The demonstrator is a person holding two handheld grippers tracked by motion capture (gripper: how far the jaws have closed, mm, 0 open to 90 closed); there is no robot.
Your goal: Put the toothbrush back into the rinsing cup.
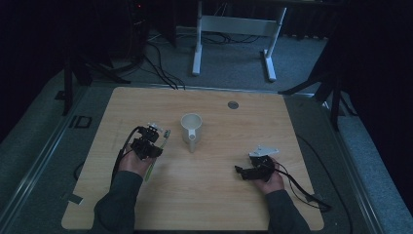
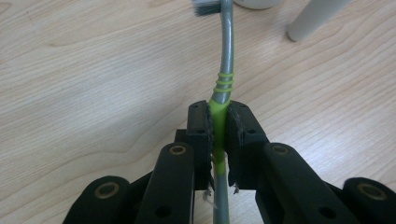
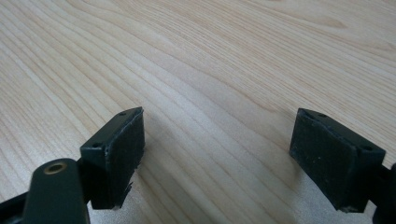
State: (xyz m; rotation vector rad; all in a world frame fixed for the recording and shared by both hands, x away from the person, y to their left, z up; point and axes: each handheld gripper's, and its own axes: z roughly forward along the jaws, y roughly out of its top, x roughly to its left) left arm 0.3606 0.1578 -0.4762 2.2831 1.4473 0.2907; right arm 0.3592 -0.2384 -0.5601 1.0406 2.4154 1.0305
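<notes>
Black padded jaws of the left gripper (image 2: 219, 135) clench a slim grey-and-green toothbrush (image 2: 226, 70) just above the pale woodgrain table (image 1: 214, 190). Right gripper (image 3: 219, 158) gapes. Beyond stands a white mug (image 1: 191, 127), seemingly empty.

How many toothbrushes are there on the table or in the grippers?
1. The toothbrush is clamped by its green handle in the left gripper, left of the white cup. I see no other toothbrush.
</notes>
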